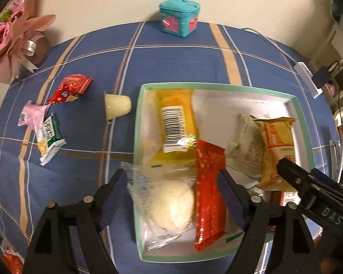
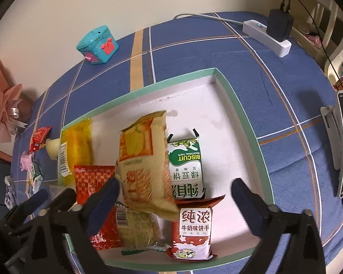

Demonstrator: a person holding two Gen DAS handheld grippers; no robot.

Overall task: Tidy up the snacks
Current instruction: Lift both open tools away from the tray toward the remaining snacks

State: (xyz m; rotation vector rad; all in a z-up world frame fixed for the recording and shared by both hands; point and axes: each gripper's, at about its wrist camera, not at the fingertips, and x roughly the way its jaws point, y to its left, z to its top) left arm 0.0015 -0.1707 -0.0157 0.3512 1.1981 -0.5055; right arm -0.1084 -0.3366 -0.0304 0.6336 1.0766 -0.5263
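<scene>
Both grippers are hovering spread wide and empty over the green-rimmed box (image 2: 244,114): the left gripper (image 1: 171,182) above a clear-wrapped bun (image 1: 169,205), the right gripper (image 2: 175,187) by a tilted orange packet (image 2: 146,164). Jelly cup (image 1: 117,107) and red packet (image 1: 71,88) are likely waiting next, far left on the blue plaid cloth (image 1: 171,61); the teal tin (image 1: 179,18) is sitting against the wall.

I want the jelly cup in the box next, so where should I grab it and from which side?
The jelly cup lies on its side on the tablecloth, just left of the box. Come from above and close across its tapered body, near the wider lidded end. The open left gripper looks nearest.
</scene>
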